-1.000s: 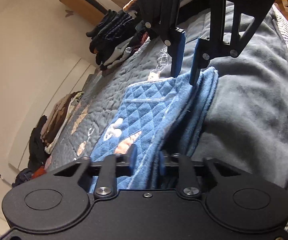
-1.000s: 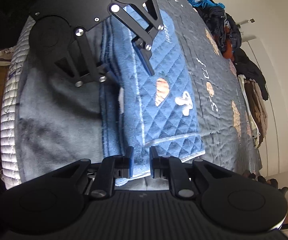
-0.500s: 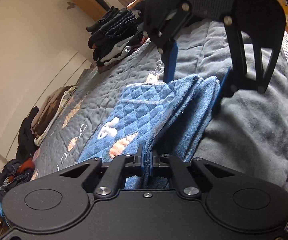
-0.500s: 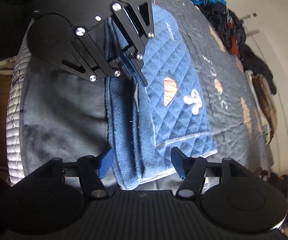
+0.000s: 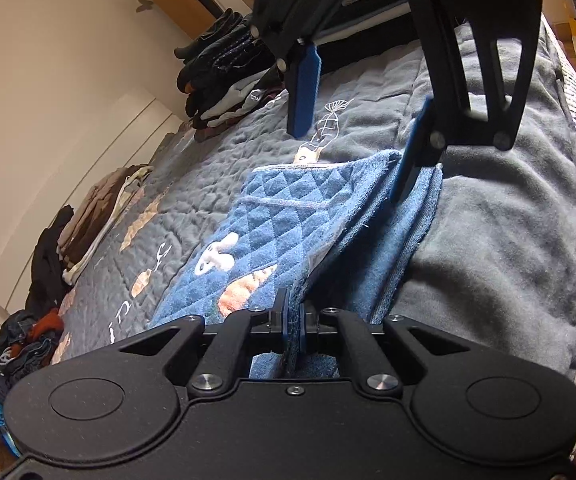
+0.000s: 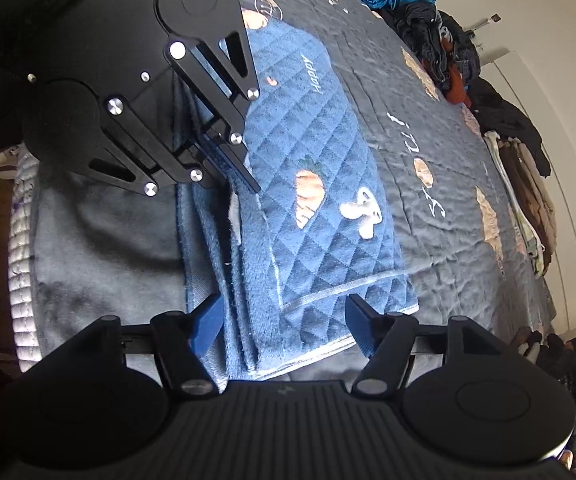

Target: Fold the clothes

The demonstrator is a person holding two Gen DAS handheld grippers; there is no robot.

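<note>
Right, the folded blue quilted towel with the carrot and rabbit pattern [image 6: 328, 216] lies on the grey quilted bedspread [image 6: 440, 168], its long axis running from one gripper to the other. My left gripper [image 5: 294, 322] is clamped tight on the near end's edge, pitched down. My right gripper [image 6: 283, 324] hangs over the far end, jaws opening, straddling the cloth without pressing.
</note>
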